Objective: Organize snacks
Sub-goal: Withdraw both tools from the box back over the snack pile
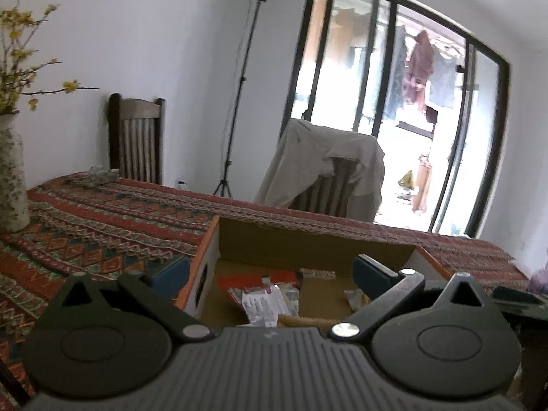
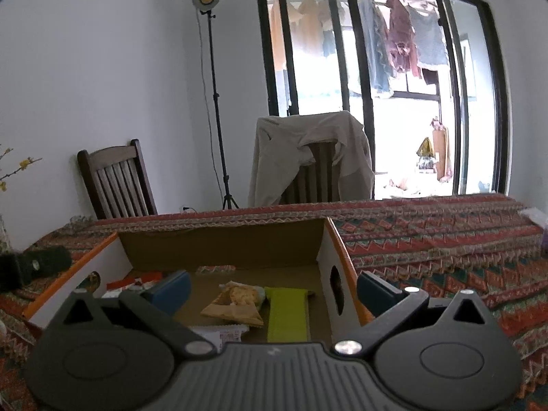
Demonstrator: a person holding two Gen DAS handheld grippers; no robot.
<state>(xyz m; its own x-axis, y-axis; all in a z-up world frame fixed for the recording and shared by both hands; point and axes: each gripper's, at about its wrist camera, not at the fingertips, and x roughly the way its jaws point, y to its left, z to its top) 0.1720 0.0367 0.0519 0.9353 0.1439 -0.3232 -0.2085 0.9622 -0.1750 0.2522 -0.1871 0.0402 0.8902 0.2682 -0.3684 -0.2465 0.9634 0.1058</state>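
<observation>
An open cardboard box (image 1: 308, 239) with orange rims stands on the patterned tablecloth; it also shows in the right wrist view (image 2: 222, 246). Inside it lie a white and red snack packet (image 1: 262, 303), a beige cracker packet (image 2: 236, 304), a yellow-green packet (image 2: 287, 315) and a red and white packet (image 2: 132, 282). My left gripper (image 1: 270, 270) is open and empty, hovering over the box's near left part. My right gripper (image 2: 274, 287) is open and empty, over the box's near right part, its right finger outside the box's wall.
A flowered vase (image 1: 12, 185) with yellow blossoms stands at the table's left. Two wooden chairs (image 2: 116, 181) stand behind the table, one draped with a beige garment (image 2: 308, 157). A light stand (image 2: 214, 102) is by the wall. A dark object (image 2: 34, 265) lies left of the box.
</observation>
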